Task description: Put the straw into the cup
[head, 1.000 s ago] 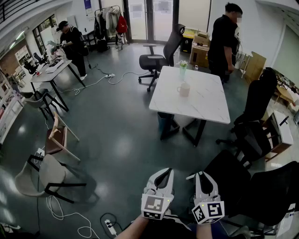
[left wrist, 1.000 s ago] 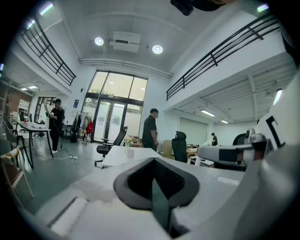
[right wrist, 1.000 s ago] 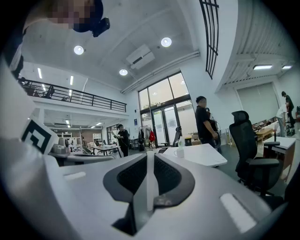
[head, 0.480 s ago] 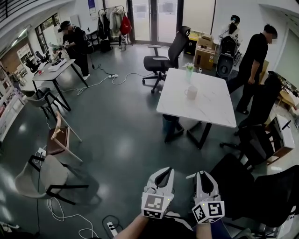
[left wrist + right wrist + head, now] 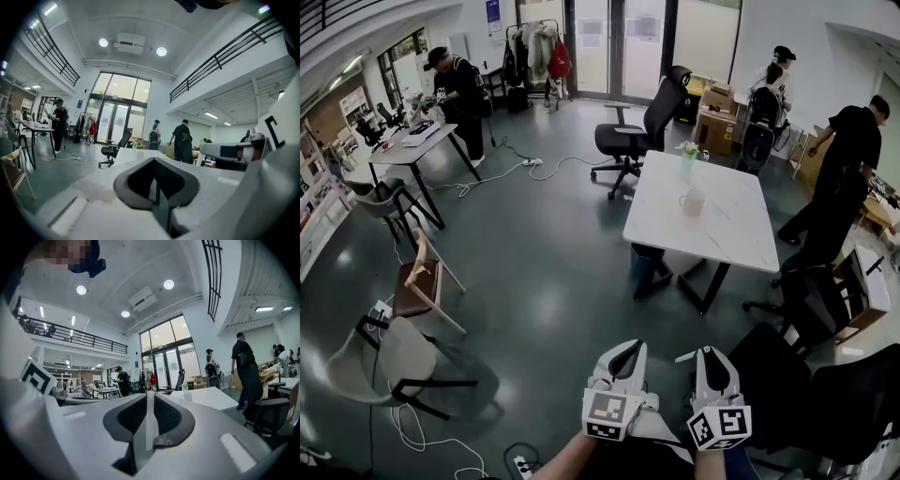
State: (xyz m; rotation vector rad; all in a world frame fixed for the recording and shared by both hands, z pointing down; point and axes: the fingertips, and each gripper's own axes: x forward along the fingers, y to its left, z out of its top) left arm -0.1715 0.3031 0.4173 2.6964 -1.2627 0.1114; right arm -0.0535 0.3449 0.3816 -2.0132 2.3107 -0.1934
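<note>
Fingers (image 5: 138, 180) of the left gripper (image 5: 627, 349) pressed together on nothing; those of the right gripper (image 5: 705, 353) likewise shut and empty. Far ahead of both fingertips, slightly right and well apart: white mug (image 5: 692, 201) on a white table (image 5: 722, 230), small green vessel (image 5: 689, 159) beyond it. Straw too small to make out.

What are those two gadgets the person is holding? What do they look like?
Both are light grey plastic hand tools. The left claw and the right claw each narrow to a tip, with a black textured lining on the inside. At the back of each sits a cube printed with black-and-white square patterns. No cables show.
</note>
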